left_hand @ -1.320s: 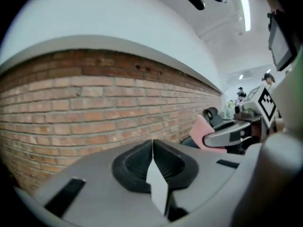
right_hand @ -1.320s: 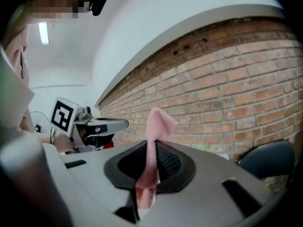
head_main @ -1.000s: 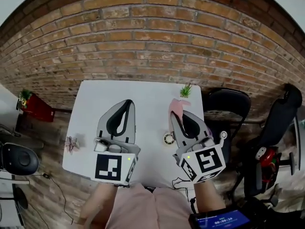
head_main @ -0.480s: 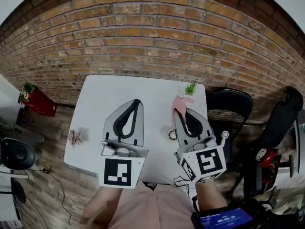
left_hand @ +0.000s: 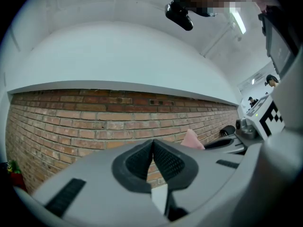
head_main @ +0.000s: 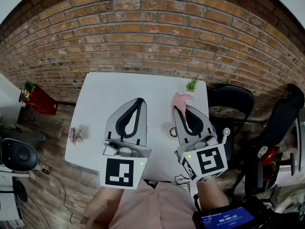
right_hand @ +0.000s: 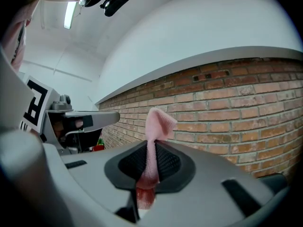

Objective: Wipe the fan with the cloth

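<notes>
Cloth | pinched in right gripper as before | left gripper pressed together, empty, shifted slightly over table

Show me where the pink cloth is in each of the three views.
Head view: pink cloth right of centre, at the right gripper tips.
Left gripper view: pink cloth low, right of centre.
Right gripper view: pink cloth in the centre, pinched between the jaws.
Shared landmark: the brick wall behind it.

Head view down; others toward wall.
</notes>
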`<control>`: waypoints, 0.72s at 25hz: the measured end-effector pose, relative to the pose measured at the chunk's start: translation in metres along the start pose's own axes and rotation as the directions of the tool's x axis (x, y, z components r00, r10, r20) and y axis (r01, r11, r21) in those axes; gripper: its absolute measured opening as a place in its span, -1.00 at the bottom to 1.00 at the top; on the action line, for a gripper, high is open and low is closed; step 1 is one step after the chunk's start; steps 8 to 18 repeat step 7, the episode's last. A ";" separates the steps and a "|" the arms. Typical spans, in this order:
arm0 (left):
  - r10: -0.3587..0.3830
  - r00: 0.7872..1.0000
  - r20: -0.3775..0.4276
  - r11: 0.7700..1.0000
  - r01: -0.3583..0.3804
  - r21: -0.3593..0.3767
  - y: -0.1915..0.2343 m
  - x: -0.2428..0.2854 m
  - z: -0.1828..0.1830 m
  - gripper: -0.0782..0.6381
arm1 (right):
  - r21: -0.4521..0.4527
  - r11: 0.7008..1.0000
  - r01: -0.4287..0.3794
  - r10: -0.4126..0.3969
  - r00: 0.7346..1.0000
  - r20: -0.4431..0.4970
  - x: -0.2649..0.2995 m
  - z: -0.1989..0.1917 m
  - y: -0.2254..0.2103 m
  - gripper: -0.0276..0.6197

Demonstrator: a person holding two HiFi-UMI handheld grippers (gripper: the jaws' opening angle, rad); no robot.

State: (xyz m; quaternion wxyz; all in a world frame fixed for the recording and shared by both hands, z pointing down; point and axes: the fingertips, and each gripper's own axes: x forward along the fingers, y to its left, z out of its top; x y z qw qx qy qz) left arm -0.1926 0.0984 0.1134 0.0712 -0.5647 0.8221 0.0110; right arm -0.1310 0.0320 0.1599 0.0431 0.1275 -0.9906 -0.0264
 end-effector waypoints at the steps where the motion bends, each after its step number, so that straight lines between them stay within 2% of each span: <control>1: -0.001 1.000 -0.001 1.000 0.001 0.002 -0.001 0.000 -0.001 -0.75 | 0.000 1.000 0.000 0.000 1.000 0.000 0.000 0.000 0.000 -0.82; 18: -0.002 1.000 -0.005 1.000 0.002 0.007 -0.004 0.000 -0.006 -0.75 | -0.002 1.000 -0.004 0.004 1.000 0.001 0.001 -0.006 0.001 -0.82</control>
